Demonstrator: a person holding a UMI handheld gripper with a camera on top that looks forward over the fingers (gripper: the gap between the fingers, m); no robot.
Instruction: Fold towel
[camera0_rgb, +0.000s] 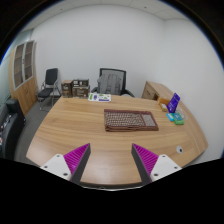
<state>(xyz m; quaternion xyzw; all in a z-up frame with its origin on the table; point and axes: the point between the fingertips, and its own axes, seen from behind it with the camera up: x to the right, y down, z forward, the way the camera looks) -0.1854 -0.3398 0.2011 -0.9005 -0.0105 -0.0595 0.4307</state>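
A large oval wooden conference table fills a plain white-walled office, seen from a hand-held gripper poised above the table's near edge. Beyond the table's far side stand a black mesh office chair and, further off toward the window wall, a second dark chair beside a wooden cabinet. A low wooden sideboard runs along the wall past the table's far right end.

The towel, a brown-and-cream patterned rectangle, lies spread flat on the table, well ahead of the fingers and a little right of the table's middle. It appears fully opened out in a single layer, with no edge turned over; by that showing, the folding has not begun and every fold is left to do, starting with an approach across the bare wood to one of the towel's near corners or edges.

Near the towel's right end sits a small teal item, with a purple object standing just behind it. A white-and-green box-like thing rests at the table's far edge; what it is cannot be made out.

The two fingers stand wide apart, their magenta pads facing inward, with nothing between them but table. A small white fitting sits on the wood just beside the right finger.
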